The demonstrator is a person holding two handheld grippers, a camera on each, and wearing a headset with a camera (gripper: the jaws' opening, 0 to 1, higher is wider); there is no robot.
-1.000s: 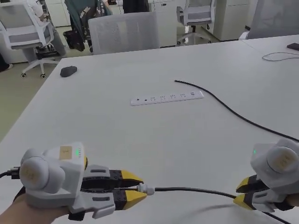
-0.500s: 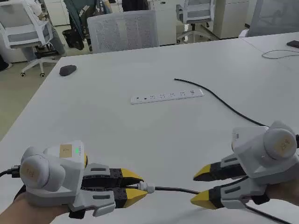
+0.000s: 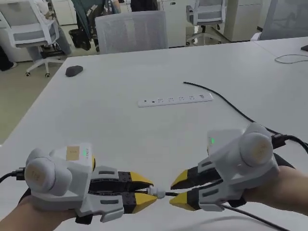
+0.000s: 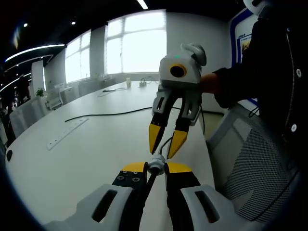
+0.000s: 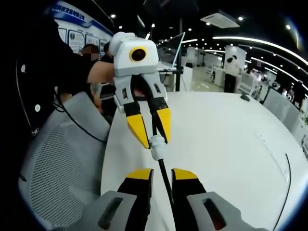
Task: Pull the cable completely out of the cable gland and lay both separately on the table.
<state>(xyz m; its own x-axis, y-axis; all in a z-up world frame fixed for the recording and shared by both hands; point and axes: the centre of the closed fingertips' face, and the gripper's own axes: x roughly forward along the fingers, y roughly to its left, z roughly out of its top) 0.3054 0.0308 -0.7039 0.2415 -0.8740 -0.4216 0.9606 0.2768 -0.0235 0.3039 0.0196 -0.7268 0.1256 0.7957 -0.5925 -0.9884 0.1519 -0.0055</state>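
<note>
Down at 6 o'clock in the head view, the cable gland (image 3: 155,191) is pinched between the closed yellow jaw tips of the left gripper (image 3: 150,191), which reaches in from 8 o'clock over the white table (image 3: 144,134). The black cable (image 5: 164,180) leaves the gland toward 3 o'clock and passes between the jaws of the right gripper (image 3: 173,191). Those jaws stand apart, straddling the cable without clamping it, their tips just short of the gland. At 12 o'clock from the gland, well apart, lies a white power strip (image 3: 174,100), with a black cord (image 3: 226,103) curving past its right end. A dark computer mouse (image 3: 73,70) rests at 11 o'clock near the table edge.
</note>
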